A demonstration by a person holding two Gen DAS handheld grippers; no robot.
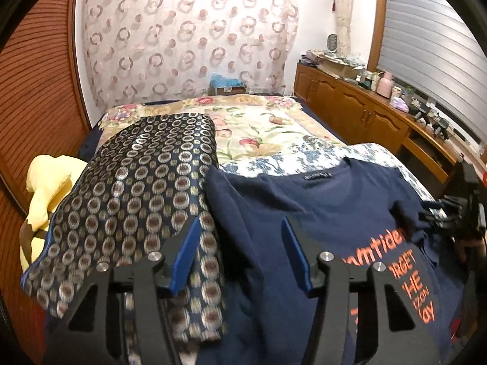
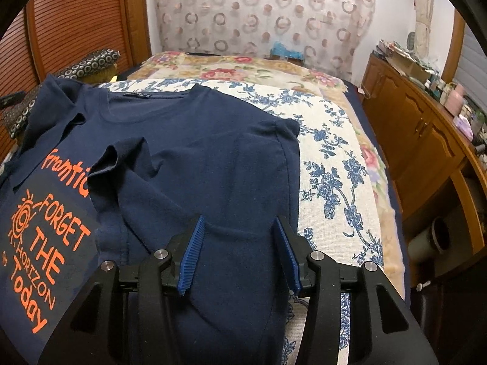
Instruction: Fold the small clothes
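Observation:
A navy T-shirt [image 2: 197, 158] with orange print lies on the bed, its right side and sleeve folded inward over the front. It also shows in the left wrist view [image 1: 319, 200]. My right gripper [image 2: 237, 228] is open and empty just above the folded right part. My left gripper [image 1: 240, 228] is open and empty over the shirt's left edge, beside a dark circle-patterned cloth [image 1: 137, 188]. The right gripper also shows at the right edge of the left wrist view [image 1: 465, 213].
The bed carries a blue-flowered cover [image 2: 334, 158] and a floral blanket [image 1: 258, 127]. A yellow cloth [image 1: 45, 188] lies at the left. A wooden sideboard [image 2: 420, 133] with clutter runs along the right. A patterned curtain [image 1: 188, 36] hangs behind.

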